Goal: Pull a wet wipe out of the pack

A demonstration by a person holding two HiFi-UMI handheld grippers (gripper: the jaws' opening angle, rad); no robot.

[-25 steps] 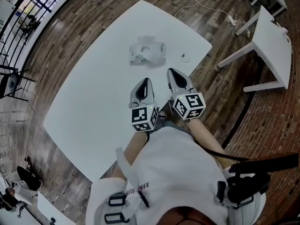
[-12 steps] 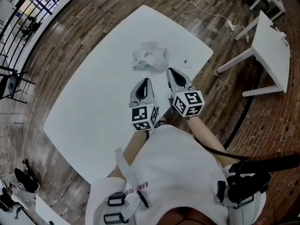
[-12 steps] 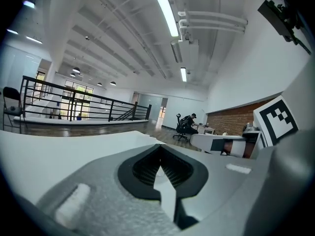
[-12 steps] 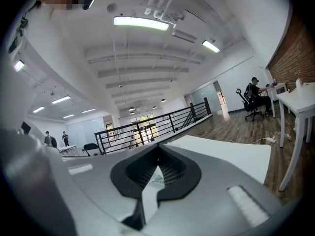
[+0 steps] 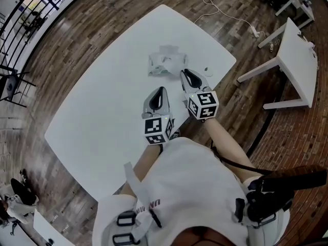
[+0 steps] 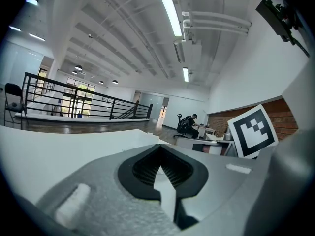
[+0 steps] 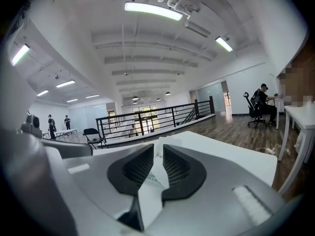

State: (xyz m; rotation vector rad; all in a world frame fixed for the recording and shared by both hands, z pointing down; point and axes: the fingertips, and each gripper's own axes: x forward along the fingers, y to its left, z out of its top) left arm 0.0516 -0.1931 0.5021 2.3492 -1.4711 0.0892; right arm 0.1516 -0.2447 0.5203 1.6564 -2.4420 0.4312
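White surface point(image 5: 102, 106) stands on wood floor point(image 5: 102, 14). Wipe pack point(image 5: 165, 63) lies upper centre. Right tool point(image 5: 183, 74) is just beside the pack, its jaws just opened slightly, gripping nothing. Left tool point(image 5: 163, 89), below the pack, is closed and empty.

We wear a white top point(image 5: 189, 173) with dark lettering point(image 5: 152, 203) near its hem. White straps point(image 5: 134, 176) with black buckles point(image 5: 125, 219) hang down its front. A black box point(image 5: 266, 201) sits at our right hip, and a thin black cable point(image 5: 230, 160) shows beside the right arm. The left tongs point(image 5: 163, 89) and right tongs point(image 5: 183, 72) have glossy silver-grey shells and black ribbed pads point(image 6: 143, 168). Each carries a white cube point(image 5: 158, 128) printed with black square markers. The right tongs' jaws have just been opening, their pads pressing on nothing.
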